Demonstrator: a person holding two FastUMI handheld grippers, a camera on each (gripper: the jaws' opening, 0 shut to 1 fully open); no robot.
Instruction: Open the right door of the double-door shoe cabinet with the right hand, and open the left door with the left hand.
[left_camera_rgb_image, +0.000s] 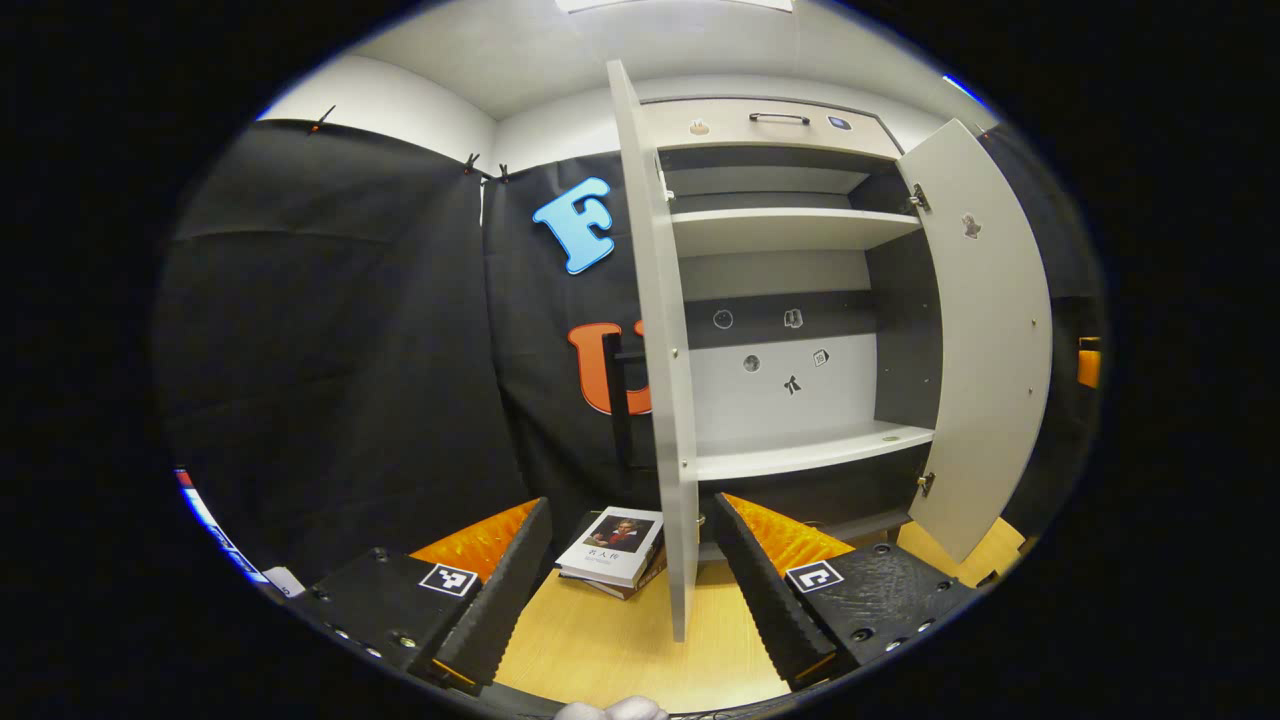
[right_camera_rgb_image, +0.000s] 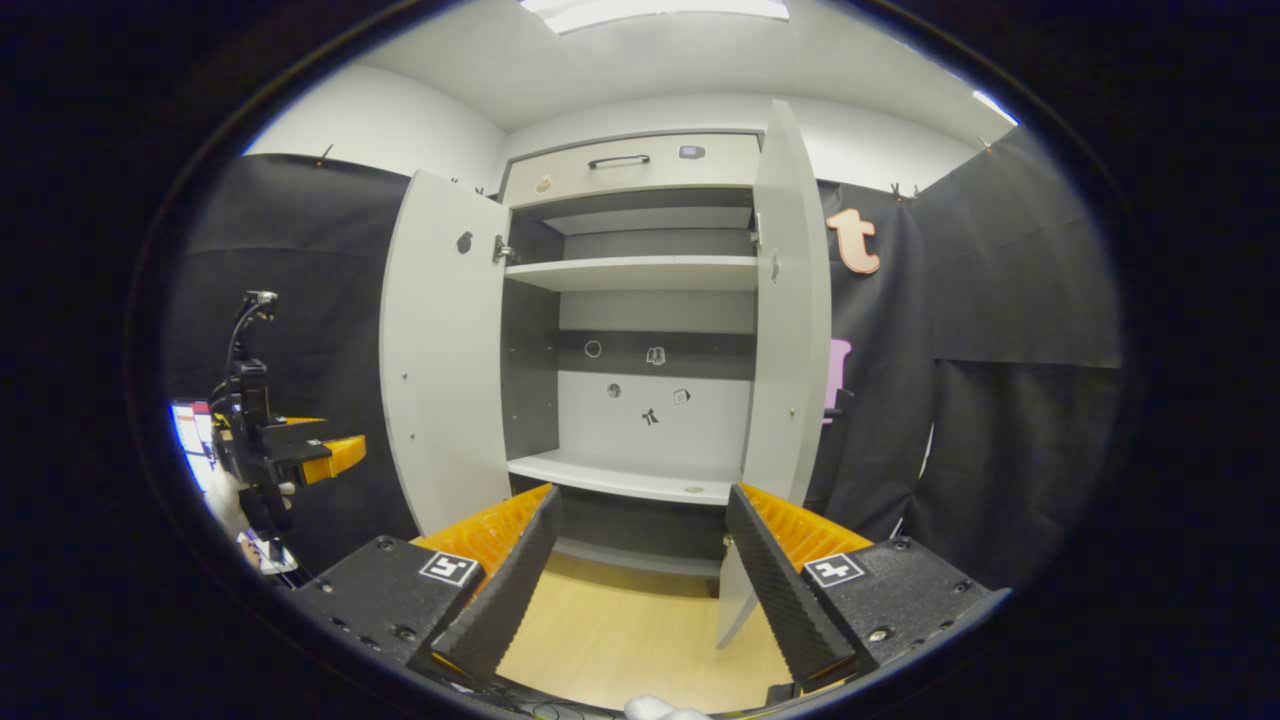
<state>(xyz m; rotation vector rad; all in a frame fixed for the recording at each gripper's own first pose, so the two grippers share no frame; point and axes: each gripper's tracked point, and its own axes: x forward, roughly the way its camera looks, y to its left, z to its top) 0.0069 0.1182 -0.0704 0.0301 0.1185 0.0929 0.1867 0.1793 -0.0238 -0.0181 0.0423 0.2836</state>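
Shoe cabinet (right_camera_rgb_image: 640, 330) | 2 doors swung wide; opening step judged complete | left gripper (left_camera_rgb_image: 630, 590), right gripper (right_camera_rgb_image: 640, 580) spread, empty | next: withdraw.

Left tool (left_camera_rgb_image: 628, 570) fingers spread wide, gripping nothing; right tool (right_camera_rgb_image: 640, 565) likewise, apparently level.

We see a light wooden floor (left_camera_rgb_image: 620, 640) under the shoe cabinet (left_camera_rgb_image: 790, 290). The cabinet stands directly on it. Two books (left_camera_rgb_image: 613, 552) lie stacked on the floor, just beside the cabinet's left side, near the cloth wall.
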